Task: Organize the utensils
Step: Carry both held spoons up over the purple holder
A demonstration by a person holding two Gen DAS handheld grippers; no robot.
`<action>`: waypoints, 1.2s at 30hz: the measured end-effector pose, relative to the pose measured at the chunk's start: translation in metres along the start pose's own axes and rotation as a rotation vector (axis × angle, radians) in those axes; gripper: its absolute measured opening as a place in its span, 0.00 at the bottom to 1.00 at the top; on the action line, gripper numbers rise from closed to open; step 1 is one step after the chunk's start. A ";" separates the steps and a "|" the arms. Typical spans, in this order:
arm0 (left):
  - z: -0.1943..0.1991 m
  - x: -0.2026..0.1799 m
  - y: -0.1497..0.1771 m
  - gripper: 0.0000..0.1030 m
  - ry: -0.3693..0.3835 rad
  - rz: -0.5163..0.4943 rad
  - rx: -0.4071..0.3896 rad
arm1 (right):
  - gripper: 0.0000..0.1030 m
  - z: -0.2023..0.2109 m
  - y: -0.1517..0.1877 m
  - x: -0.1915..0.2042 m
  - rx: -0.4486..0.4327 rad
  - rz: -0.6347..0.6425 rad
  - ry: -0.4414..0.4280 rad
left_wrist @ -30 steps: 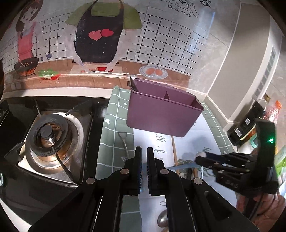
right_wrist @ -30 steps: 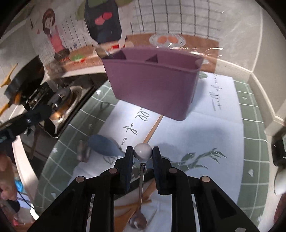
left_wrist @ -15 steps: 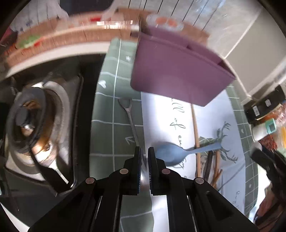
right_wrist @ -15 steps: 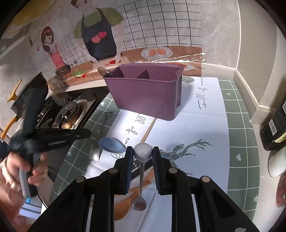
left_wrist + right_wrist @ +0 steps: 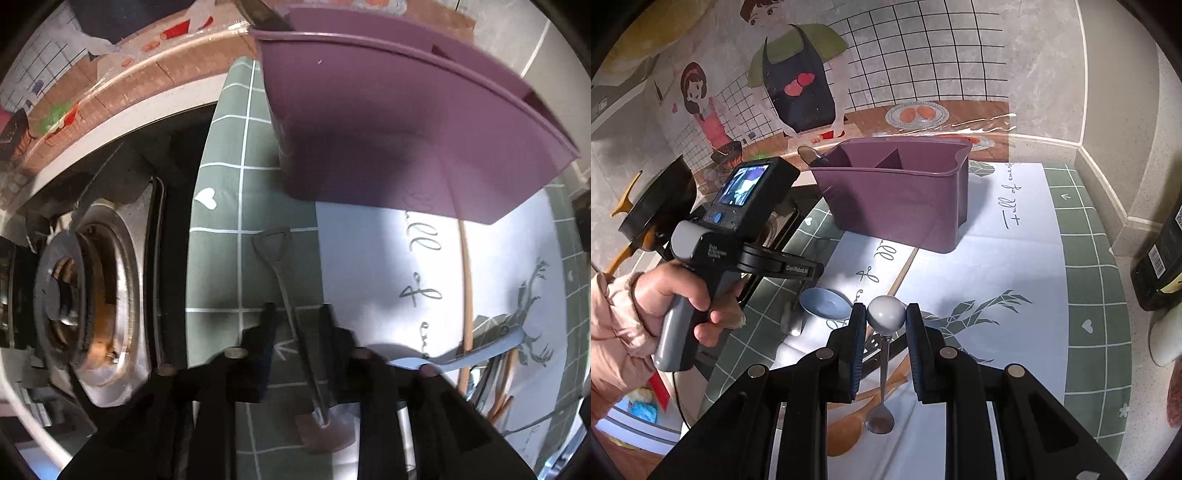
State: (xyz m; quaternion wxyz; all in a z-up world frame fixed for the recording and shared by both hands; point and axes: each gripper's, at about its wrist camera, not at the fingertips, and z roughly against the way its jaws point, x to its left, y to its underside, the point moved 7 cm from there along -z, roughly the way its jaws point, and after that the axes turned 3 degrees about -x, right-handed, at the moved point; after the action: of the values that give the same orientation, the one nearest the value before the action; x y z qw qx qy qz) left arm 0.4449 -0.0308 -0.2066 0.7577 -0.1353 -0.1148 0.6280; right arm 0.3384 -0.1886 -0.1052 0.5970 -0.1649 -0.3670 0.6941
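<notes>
- Left gripper [image 5: 297, 325]: jaws parted, straddling the thin metal handle of a shovel-shaped spoon [image 5: 291, 325] lying on the green grid mat [image 5: 218, 258]; pads clear of it.
- Right gripper [image 5: 885, 319]: jaws clamped on a spoon's white ball end [image 5: 885, 314], steel bowl hanging down.
- Purple plastic caddy [image 5: 897, 199] stands behind, divided; contents mostly hidden.
- Stove edge [image 5: 159, 258] borders the mat.

The left claw [image 5: 295, 328] is motion-blurred. The bottle [image 5: 1161, 254] at three o'clock is cut off by the edge. The wooden spoon [image 5: 849, 424] lies partly hidden under the right claw [image 5: 885, 321].
</notes>
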 end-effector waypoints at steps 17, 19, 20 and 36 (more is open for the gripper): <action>0.155 0.014 0.046 0.05 0.230 0.077 -0.589 | 0.19 0.036 -0.002 0.021 -0.069 0.030 0.033; 0.174 0.011 0.036 0.05 0.260 0.065 -0.636 | 0.19 0.043 -0.009 0.024 -0.095 0.034 0.034; 0.188 0.009 0.027 0.04 0.272 0.058 -0.666 | 0.19 0.049 -0.015 0.026 -0.115 0.034 0.029; 0.082 0.026 0.050 0.46 0.264 0.110 -0.332 | 0.19 0.056 -0.046 0.001 -0.114 0.019 0.048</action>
State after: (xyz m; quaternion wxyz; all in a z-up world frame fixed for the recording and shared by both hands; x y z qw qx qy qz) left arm 0.3758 0.0085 -0.1469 0.6982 -0.3454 -0.1087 0.6176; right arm 0.3334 -0.2046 -0.0345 0.5888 -0.2187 -0.3896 0.6736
